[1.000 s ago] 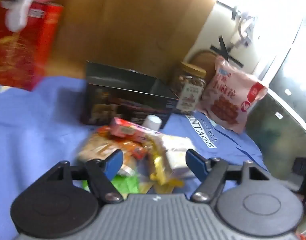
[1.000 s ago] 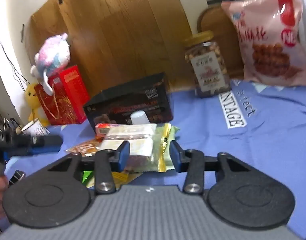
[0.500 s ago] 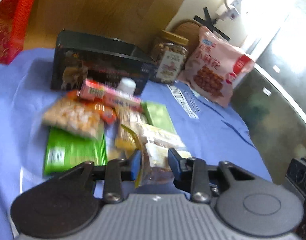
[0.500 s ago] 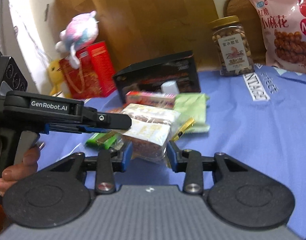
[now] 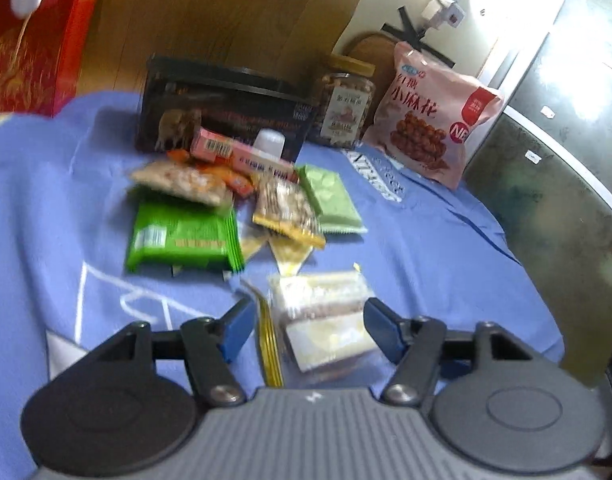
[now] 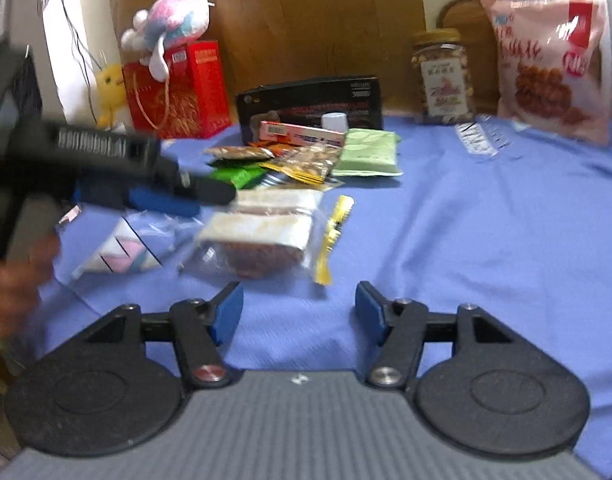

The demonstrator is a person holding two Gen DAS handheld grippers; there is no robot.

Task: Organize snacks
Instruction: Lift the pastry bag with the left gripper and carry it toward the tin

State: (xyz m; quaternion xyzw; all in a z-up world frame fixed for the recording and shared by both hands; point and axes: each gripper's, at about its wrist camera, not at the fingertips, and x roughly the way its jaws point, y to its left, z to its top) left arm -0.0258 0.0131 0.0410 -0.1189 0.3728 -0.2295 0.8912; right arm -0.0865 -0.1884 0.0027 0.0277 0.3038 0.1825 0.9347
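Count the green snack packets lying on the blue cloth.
2: a bright green foil packet at the pile's left, and a pale green flat packet at its right. Others may hide underneath.

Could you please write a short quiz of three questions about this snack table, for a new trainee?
1. True or false: the left gripper is shut on the clear snack bag.
2. Which thing stands between the black box and the pink bag? A) a jar of nuts B) a cup C) a plush toy
3. Fill in: the snacks lie on a ____ cloth.

Key:
1. False. Both fingers stand apart, one on each side of the bag; the right gripper is open too.
2. A, the jar.
3. Blue.
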